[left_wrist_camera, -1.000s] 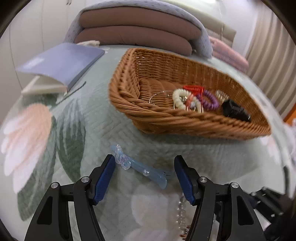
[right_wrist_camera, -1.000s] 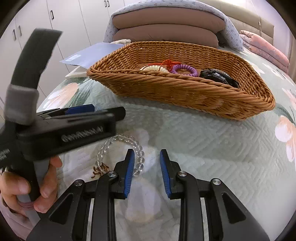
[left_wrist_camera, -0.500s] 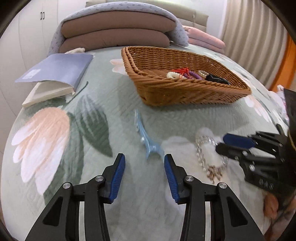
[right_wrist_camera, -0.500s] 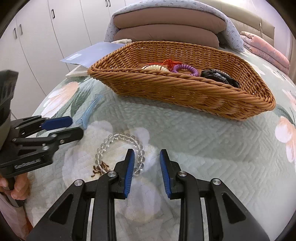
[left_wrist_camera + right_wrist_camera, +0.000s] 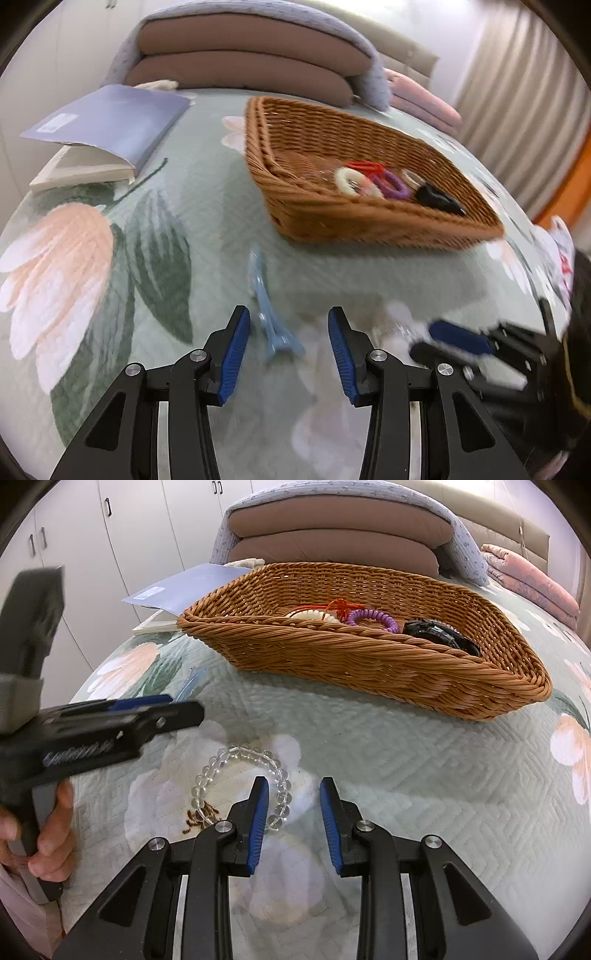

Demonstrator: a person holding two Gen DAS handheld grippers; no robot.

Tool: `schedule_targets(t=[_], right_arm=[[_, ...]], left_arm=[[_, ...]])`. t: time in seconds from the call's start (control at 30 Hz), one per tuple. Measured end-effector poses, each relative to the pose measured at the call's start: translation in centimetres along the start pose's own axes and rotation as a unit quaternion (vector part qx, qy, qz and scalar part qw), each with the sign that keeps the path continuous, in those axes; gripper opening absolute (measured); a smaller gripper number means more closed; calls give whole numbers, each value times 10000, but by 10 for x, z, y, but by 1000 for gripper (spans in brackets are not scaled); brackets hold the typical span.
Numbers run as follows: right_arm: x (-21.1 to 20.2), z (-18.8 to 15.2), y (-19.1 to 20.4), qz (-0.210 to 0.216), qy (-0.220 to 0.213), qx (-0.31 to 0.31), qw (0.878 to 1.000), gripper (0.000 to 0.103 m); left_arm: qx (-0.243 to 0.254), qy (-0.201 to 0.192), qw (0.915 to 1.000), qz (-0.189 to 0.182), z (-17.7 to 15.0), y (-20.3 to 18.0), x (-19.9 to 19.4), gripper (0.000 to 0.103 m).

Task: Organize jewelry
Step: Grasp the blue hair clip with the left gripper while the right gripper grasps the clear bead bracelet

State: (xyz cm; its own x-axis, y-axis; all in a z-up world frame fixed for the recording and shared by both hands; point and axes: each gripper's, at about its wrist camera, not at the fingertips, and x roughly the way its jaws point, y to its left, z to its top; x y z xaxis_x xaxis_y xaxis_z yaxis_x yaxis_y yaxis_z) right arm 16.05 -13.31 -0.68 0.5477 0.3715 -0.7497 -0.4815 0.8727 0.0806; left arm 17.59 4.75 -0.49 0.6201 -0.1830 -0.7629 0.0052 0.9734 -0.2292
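Since the wicker basket (image 5: 369,221) collects jewelry, both hand-held grippers gape unclenched: left hand-held gripper (image 5: 286,350) probably straddling the blue clip (image 5: 275,325), right hand-held gripper (image 5: 291,819) beside the bead bracelet (image 5: 240,782).

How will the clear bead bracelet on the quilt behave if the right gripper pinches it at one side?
The clear bead bracelet is strung, so it will probably sag from the right gripper. Its glossy round beads may slip off the pads. The brown tassel should dangle.

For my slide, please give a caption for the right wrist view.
Open right gripper beside a clear bead bracelet on the quilt, wicker basket behind.
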Motion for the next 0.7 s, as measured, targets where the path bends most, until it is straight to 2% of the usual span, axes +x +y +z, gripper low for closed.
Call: schedule_targets(t=[0.2,0.27,0.37,0.4,0.43,0.47,0.5,0.63,0.7], right_arm=[[5,5,8,-117,15,-142,9998,34],[9,8,12,-189,27,-213,9996,34],[16,12,23,-469,85,-462,9978,34],[19,14,30,-622,78,-615,9961,34],[20,15,35,-723,64,-723,9947,29],[21,15,38,-749,49,-804,9939,24],[22,15,40,-694,47,-871,9938,8],[19,15,39,-382,-17,-879,9954,9],[12,16,29,113,-101,-705,9974,9]], left_arm=[[53,-60,9989,457,6,-6,14,45],[122,-81,9983,567,7,-9,16,40],[192,-141,9978,618,6,-10,16,25],[212,-161,9976,644,6,-10,16,16],[229,-178,9974,663,6,-11,15,10],[257,-196,9972,669,5,-12,15,10],[302,-223,9970,681,4,-13,14,10],[420,-404,9973,441,-2,-18,3,10],[450,-553,9969,340,-5,-20,-4,10]])
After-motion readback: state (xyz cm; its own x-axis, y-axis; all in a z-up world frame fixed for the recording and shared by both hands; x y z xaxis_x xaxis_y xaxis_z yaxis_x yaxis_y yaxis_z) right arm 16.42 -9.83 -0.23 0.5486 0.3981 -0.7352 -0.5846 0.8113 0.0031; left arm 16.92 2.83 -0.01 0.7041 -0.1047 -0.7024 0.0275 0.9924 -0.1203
